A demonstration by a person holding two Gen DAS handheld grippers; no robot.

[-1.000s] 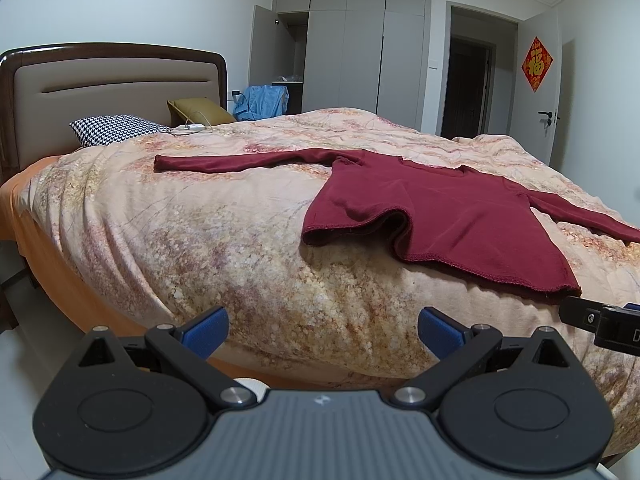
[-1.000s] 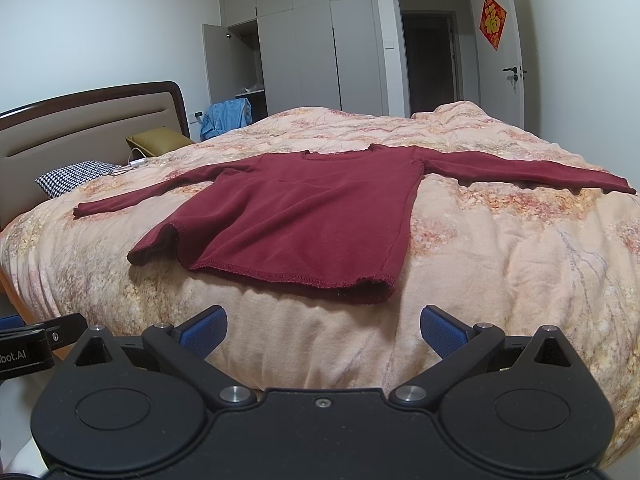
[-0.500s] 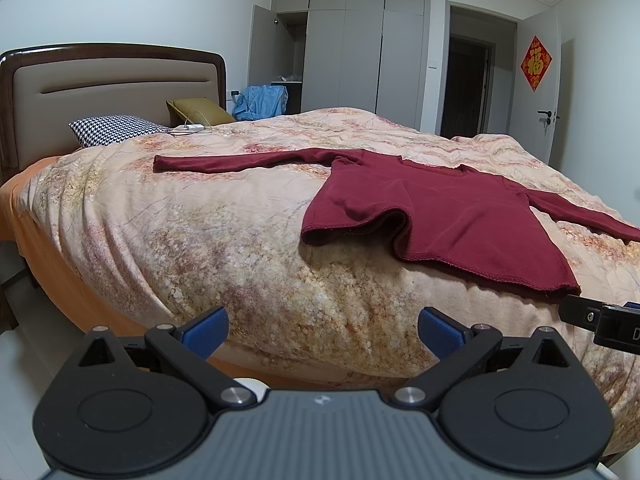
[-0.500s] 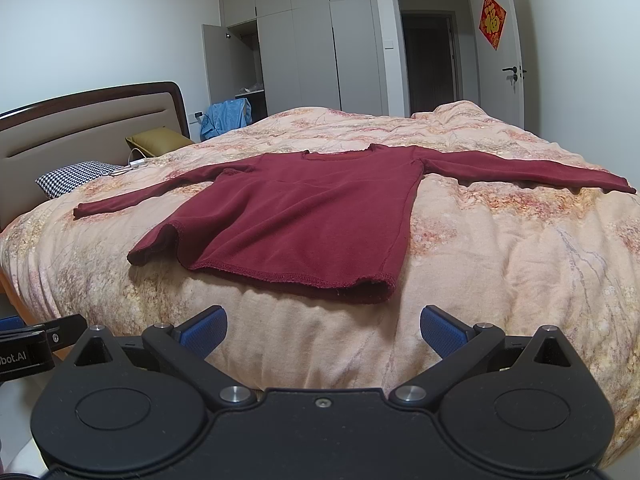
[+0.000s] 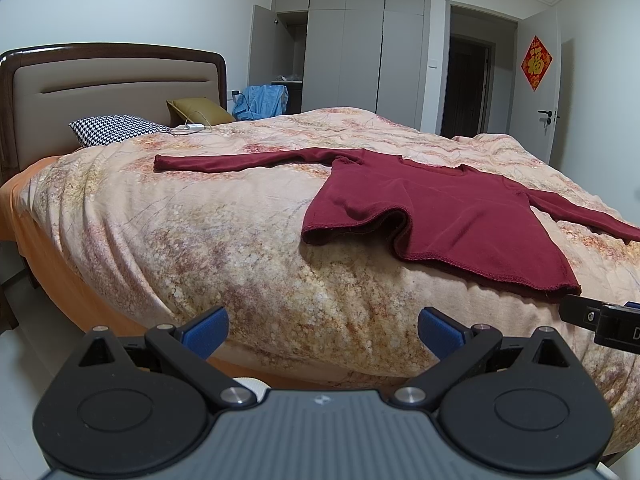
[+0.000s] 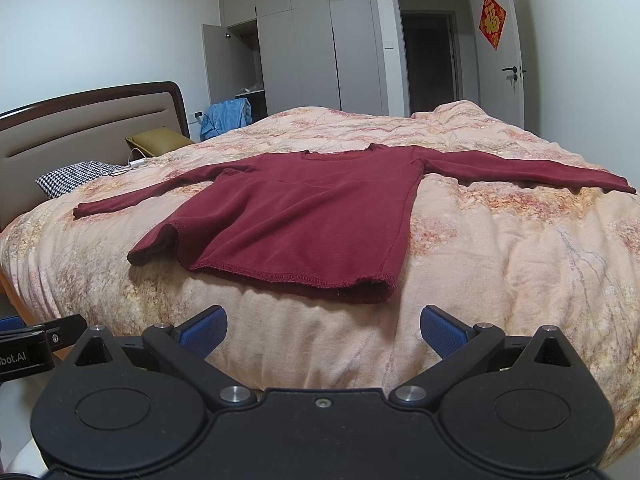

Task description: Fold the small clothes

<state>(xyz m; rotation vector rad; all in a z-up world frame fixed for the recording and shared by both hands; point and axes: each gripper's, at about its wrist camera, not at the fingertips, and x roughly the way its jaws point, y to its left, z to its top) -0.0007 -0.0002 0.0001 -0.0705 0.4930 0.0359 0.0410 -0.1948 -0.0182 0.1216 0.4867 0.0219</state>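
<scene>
On the bed (image 6: 500,264): one red top (image 6: 304,224), two sleeves spread.
Left claw (image 5: 322,330): spread wide, empty, short of hem.
Right claw (image 6: 323,330): same, hem just ahead.

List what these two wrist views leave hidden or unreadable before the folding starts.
- Underside of the maroon top: both views, hidden by its own upper layer, bed beneath.
- Right tongs in the left view: cut off by the right edge.
- Left tongs in the right view: cut off by the left edge.
- Open wardrobe contents: too small and dim.
</scene>
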